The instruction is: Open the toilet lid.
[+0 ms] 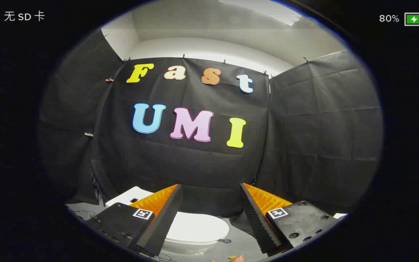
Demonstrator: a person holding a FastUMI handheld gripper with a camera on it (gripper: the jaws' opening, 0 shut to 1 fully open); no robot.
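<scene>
Hovering high above toilet (195,227), tool (211,196) spread wide, gripping nothing. Lid (198,225) lies flat, closed, below and between fingers (164,214), well apart from them. Judgement: task unstarted; descent, catching lid's edge, lifting all remain.

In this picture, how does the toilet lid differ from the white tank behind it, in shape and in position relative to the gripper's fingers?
The toilet lid is rounded and lies flat, closed; the tank is boxy with straight edges. The lid lies below and between the open fingers of the gripper, untouched; the tank stands farther back, partly hidden behind the left finger. The lid shows broadly; of the tank, a corner. Both are white and stand before the black cloth wall.
</scene>
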